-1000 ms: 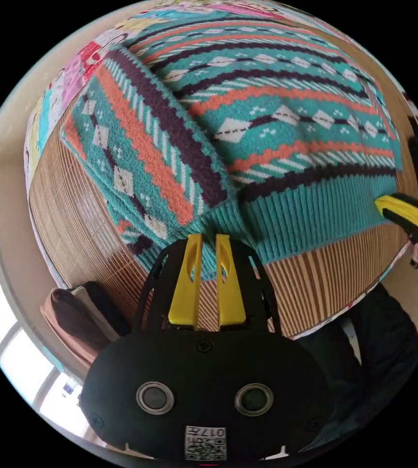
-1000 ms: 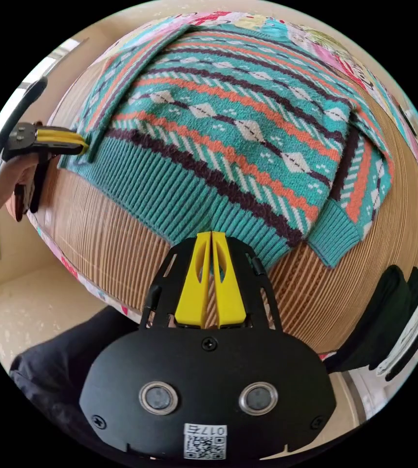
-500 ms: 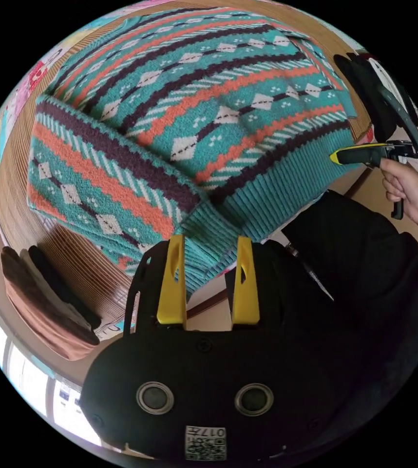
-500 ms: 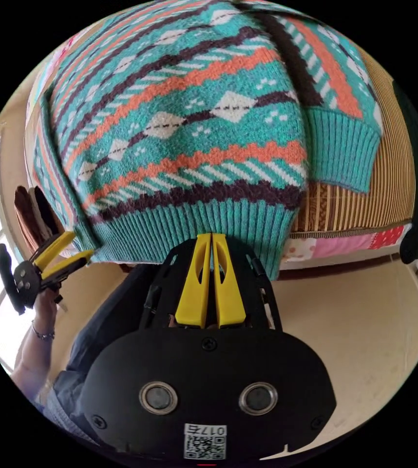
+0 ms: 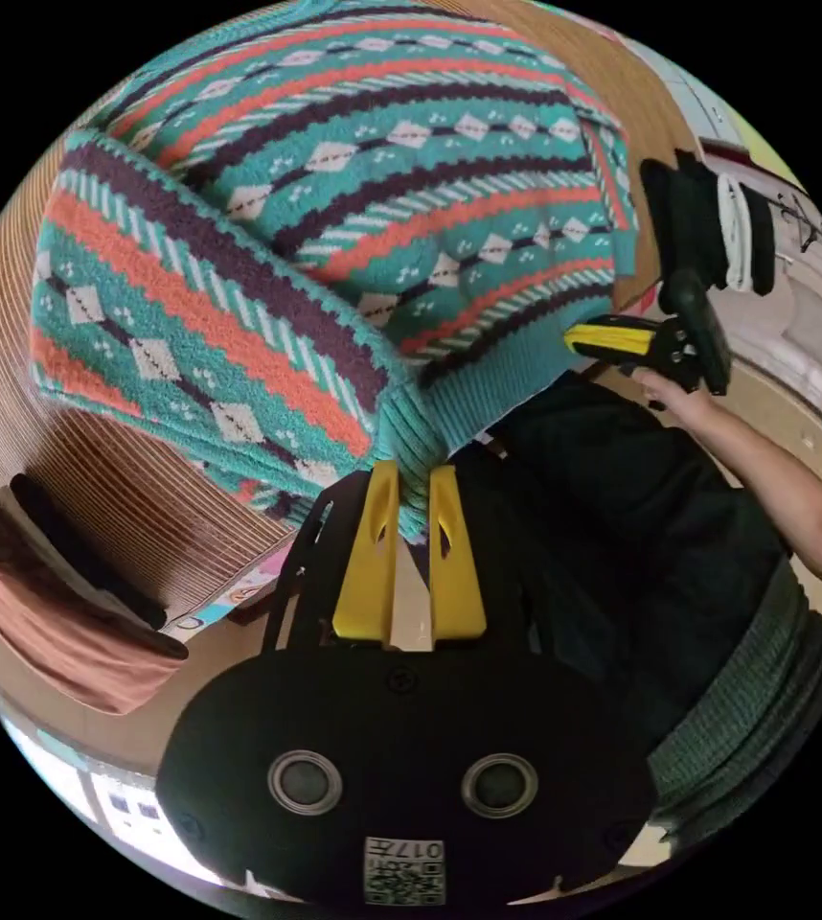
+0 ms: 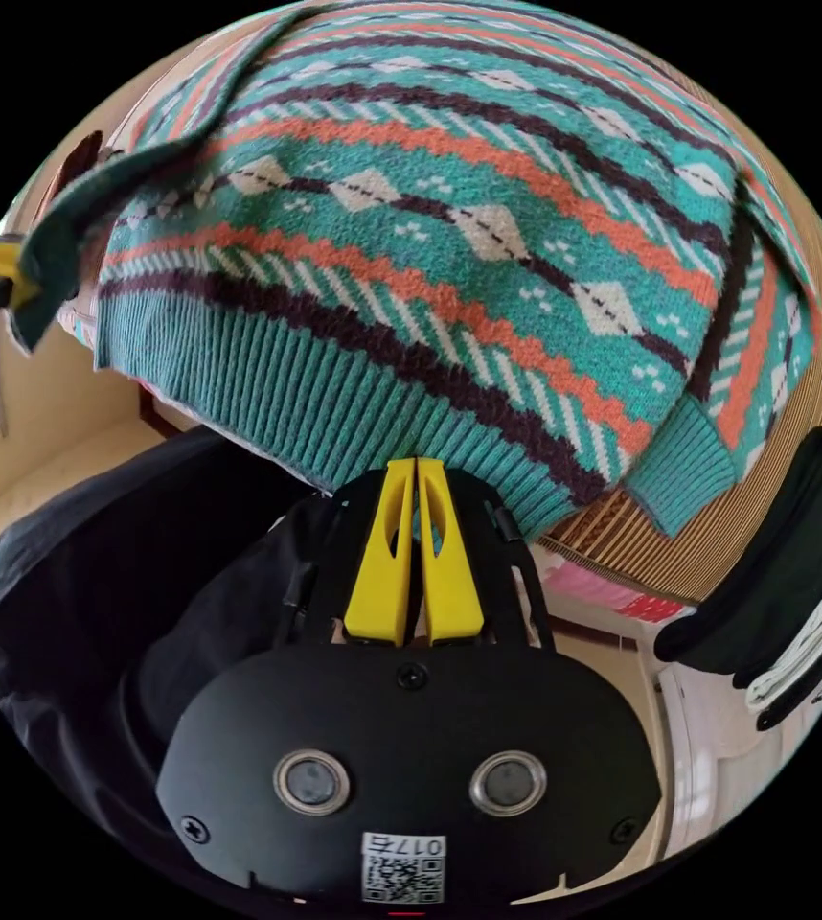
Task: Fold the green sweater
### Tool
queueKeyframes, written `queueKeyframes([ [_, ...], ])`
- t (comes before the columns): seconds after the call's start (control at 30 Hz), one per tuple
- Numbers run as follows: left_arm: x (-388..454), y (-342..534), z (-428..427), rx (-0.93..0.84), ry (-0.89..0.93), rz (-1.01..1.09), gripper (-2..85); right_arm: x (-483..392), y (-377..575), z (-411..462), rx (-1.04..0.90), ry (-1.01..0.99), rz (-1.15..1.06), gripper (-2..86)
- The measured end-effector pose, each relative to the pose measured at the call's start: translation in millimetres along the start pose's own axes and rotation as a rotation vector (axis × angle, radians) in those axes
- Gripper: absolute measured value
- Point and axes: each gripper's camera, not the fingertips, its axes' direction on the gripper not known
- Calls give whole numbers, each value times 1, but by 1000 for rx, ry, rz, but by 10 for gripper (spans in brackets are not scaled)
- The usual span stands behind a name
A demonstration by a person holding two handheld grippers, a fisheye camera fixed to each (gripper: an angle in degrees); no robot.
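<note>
The green sweater [image 5: 353,220], banded in orange and dark purple with white diamonds, lies over a bamboo mat [image 5: 95,479] with one sleeve [image 5: 191,316] folded across it. My left gripper [image 5: 413,476] is shut on the ribbed hem at one bottom corner. In the same view the right gripper [image 5: 574,335] pinches the hem's other corner. In the right gripper view, the right gripper [image 6: 416,467] is shut on the ribbed hem of the sweater [image 6: 488,220]. The left gripper [image 6: 9,283] holds the raised corner at the far left. The hem hangs lifted off the mat's edge.
A stack of folded brown and orange clothes [image 5: 47,594] sits beside the mat. A dark pile with white trim [image 6: 794,575] lies at the other side. The person's dark clothing [image 5: 641,498] and an arm [image 5: 775,489] are close below the hem.
Half a second ago the left gripper stood open around the hem corner; it is now shut on it. Both hem corners have come up off the mat toward the person.
</note>
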Motion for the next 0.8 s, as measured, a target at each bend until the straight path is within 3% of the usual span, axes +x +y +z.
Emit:
queueKeyframes([
  [0.07, -6, 31, -80, 232, 154, -37, 53, 8, 6, 2, -14, -4, -30, 3],
  [0.13, -1, 70, -167, 572, 304, -38, 53, 19, 12, 3, -16, -40, -33, 3],
  [0.23, 31, 82, -226, 861, 347, 3, 54, 43, 25, 4, -7, -136, -14, 4],
  [0.3, 55, 64, -235, 939, 304, -11, 60, 59, 35, 5, 7, -205, 13, 4],
  [0.37, 76, 29, -222, 927, 253, -50, 71, 83, 49, 7, 20, -313, 60, 4],
  [0.53, 103, -54, -114, 709, 218, -123, 121, 129, 80, 8, 50, -486, 151, 4],
  [0.8, 38, 1, -18, 559, 239, -368, 120, 191, 128, 3, 107, -536, 256, 9],
])
